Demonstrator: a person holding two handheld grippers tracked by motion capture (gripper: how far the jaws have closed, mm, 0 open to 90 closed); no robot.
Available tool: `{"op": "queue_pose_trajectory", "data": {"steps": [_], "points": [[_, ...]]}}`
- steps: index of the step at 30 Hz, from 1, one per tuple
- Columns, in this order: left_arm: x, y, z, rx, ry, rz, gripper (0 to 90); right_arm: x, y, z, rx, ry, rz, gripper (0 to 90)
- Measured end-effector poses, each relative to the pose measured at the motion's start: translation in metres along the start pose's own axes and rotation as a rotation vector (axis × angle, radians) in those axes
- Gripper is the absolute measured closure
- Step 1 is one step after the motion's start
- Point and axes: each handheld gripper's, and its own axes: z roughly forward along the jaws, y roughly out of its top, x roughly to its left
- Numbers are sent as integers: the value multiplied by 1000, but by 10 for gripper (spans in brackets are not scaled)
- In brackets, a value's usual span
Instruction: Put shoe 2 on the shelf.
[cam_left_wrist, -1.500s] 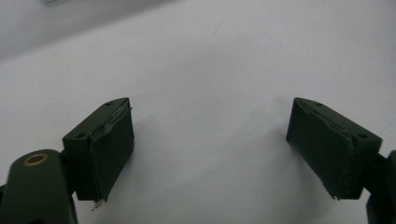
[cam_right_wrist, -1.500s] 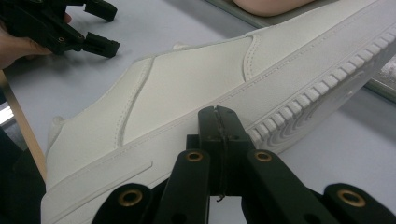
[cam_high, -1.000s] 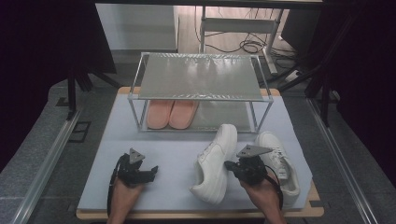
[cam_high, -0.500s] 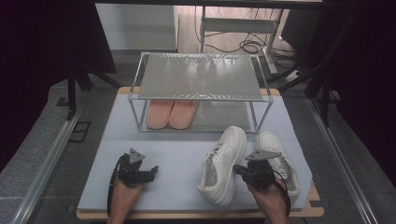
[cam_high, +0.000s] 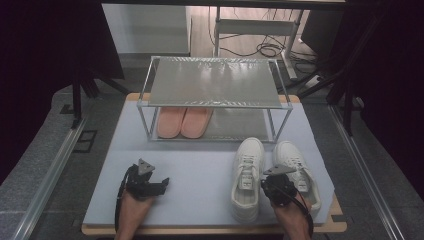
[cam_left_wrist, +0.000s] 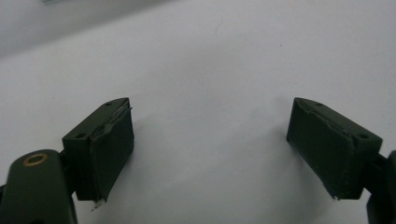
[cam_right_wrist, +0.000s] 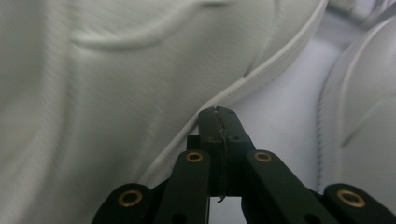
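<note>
Left sneaker (cam_high: 246, 177) near counter's front edge: light, soft upper, stiff sole; pinch heel collar. Right claw (cam_right_wrist: 219, 122) closed, empty, beside it; left claw (cam_left_wrist: 210, 149) open.

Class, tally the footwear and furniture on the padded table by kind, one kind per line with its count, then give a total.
White sneakers: 2
Pink slippers: 2
Metal shoe rack: 1
Total: 5
</note>
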Motion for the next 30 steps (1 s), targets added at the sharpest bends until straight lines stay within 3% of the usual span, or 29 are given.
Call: {"op": "queue_pose_trajectory", "data": {"steps": [2, 7, 11, 13, 17, 23, 30], "points": [[0, 0, 0, -1, 0, -1, 150, 6, -1, 10, 26, 24, -8, 900], [0, 0, 0, -1, 1, 1, 151, 16, 5, 18, -4, 63, -7, 900], [0, 0, 0, -1, 0, 0, 151, 12, 6, 21, -15, 90, 24, 900], [0, 0, 0, -1, 1, 1, 151, 11, 5, 21, -18, 77, 30, 900], [0, 0, 0, -1, 0, 0, 151, 2, 4, 31, -29, 57, 92, 900], [0, 0, 0, -1, 1, 1, 151, -1, 9, 35, -46, 15, 109, 900], [0, 0, 0, 0, 0, 0, 151, 0, 15, 40, -52, 11, 103, 900]]}}
